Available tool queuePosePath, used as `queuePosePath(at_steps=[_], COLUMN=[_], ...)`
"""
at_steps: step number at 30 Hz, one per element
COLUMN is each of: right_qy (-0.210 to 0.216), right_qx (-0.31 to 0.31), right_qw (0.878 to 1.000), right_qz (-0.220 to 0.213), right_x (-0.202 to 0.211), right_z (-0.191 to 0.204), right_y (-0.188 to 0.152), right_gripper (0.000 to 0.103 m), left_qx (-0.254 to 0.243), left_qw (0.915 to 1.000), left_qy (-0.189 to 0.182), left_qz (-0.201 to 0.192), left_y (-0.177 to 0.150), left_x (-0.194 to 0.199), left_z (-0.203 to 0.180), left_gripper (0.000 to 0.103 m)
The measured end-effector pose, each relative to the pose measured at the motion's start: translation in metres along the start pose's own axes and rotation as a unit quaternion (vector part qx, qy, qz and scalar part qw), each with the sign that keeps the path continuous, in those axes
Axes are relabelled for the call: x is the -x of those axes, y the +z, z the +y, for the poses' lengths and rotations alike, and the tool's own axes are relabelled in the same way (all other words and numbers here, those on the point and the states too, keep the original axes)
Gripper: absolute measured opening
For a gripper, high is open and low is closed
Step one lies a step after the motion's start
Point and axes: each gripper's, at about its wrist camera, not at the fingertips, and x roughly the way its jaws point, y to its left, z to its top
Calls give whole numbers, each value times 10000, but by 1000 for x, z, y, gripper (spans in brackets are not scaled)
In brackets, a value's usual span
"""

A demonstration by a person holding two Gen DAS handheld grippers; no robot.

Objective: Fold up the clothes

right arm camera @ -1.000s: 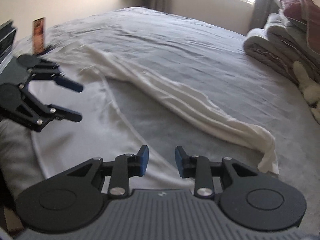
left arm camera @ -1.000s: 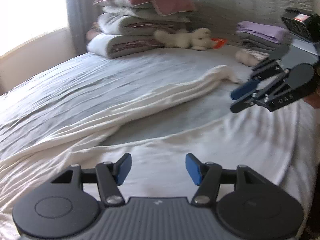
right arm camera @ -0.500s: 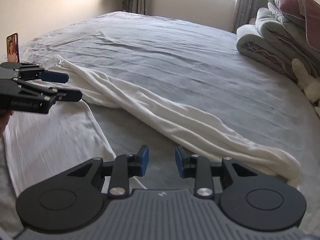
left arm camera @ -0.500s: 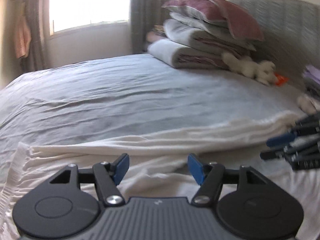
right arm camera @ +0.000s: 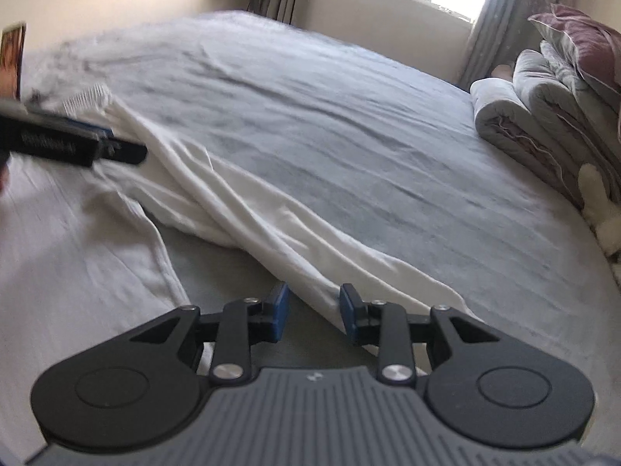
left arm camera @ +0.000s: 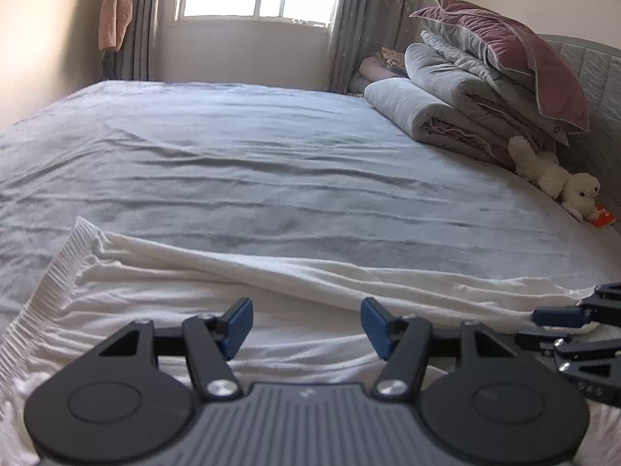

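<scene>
White garment (right arm camera: pixel 248 209) lies on the bed (right arm camera: pixel 349 124), long axis diagonal from waistband (left arm camera: pixel 54 272) to hem. Right gripper (right arm camera: pixel 313 312) is nearest, fingers narrow and closing astride the hem fold, not yet pinching. Left gripper (left arm camera: pixel 306 324) hangs wide, empty, near the waistband.

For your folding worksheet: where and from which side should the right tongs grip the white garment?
Grip the white garment at its near leg end, from the near side, low. That bunched ridge already lies between the closing right tongs, raised off the bed.
</scene>
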Motion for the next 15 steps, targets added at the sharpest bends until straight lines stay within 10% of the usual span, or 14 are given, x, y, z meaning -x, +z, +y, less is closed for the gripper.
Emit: queuePosePath(at_steps=[2, 15], right_qy=[-90, -607], right_qx=[41, -94], right_qw=[10000, 9980], right_qz=[2, -178], right_x=[-3, -28], right_z=[-1, -40], right_y=[1, 64], right_gripper=[3, 2], left_qx=[73, 508], left_qw=[9999, 9979], left_qy=[-19, 158], left_qz=[80, 374], left_y=[-1, 4], left_x=[-3, -13], left_z=[2, 12], left_gripper=[62, 62])
